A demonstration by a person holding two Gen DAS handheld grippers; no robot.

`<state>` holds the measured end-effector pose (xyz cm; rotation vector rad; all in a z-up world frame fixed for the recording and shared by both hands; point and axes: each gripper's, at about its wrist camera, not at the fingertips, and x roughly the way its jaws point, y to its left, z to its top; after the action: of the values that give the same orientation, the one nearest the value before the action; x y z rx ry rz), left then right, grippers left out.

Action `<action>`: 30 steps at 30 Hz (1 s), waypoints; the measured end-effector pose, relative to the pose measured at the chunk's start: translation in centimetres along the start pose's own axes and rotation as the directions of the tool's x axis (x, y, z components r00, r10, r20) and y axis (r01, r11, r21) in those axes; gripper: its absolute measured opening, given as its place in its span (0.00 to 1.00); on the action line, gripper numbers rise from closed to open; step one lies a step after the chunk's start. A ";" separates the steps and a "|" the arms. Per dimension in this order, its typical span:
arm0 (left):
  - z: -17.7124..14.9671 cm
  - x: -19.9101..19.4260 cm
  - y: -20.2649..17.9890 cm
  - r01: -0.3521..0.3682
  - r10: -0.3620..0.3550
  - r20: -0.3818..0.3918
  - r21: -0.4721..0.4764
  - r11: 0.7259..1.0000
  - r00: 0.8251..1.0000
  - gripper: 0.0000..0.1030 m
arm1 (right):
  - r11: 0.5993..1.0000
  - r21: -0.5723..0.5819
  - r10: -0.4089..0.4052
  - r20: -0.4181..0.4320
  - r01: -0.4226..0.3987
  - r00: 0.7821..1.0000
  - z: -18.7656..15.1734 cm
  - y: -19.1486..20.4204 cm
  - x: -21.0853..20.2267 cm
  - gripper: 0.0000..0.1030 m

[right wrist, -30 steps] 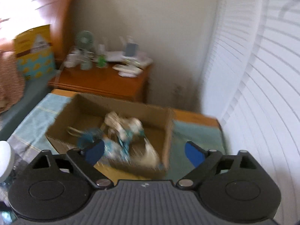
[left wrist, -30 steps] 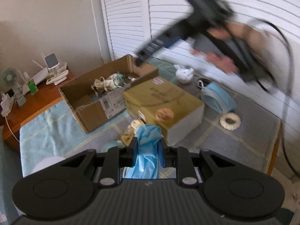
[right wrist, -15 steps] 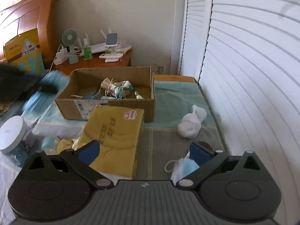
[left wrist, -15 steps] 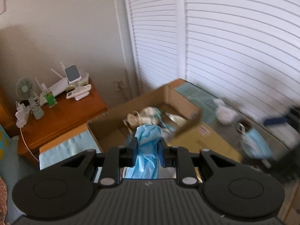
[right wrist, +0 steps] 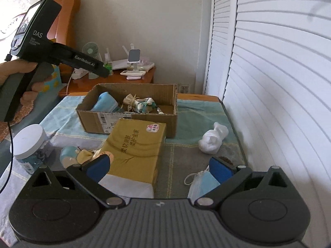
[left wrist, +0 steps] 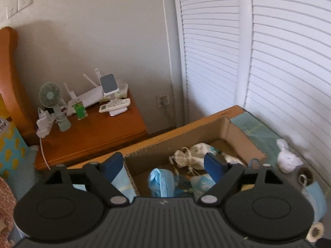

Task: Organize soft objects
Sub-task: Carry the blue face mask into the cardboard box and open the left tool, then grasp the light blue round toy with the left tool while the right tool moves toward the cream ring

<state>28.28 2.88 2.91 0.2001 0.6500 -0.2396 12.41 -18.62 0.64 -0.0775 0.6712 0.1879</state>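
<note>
Blue pads on the left gripper (left wrist: 165, 164) stand apart, its jaws having just been opening, with nothing pressed between them. Below that gap a folded blue face mask (left wrist: 160, 183) lies inside the cardboard box (left wrist: 238, 136), beside small drawstring pouches (left wrist: 185, 160). Right gripper (right wrist: 159, 166) also spread wide and holding nothing, poised over the yellow carton (right wrist: 136, 150) on the teal mat (right wrist: 194, 111). Second face mask (right wrist: 201, 183) on the mat by its right pad. White cloth bundle (right wrist: 213, 137) farther right. White-lidded jar (right wrist: 29, 142) at the left edge.
</note>
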 end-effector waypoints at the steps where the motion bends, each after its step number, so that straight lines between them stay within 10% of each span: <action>1: -0.2 -0.4 -0.2 0.003 -0.003 0.001 0.005 1.000 1.000 0.84 | 1.000 -0.001 0.002 0.003 -0.002 1.000 -0.1 0.0 -0.1 1.00; 30: -10.0 -5.8 -3.6 0.169 -0.167 -0.145 0.008 0.986 0.975 0.96 | 1.000 0.005 -0.025 -0.070 0.025 0.997 -5.0 -1.2 -1.2 1.00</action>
<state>17.02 2.92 -1.68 0.1829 0.8096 -0.3973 8.69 -20.61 -2.49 -0.0872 0.7400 0.1600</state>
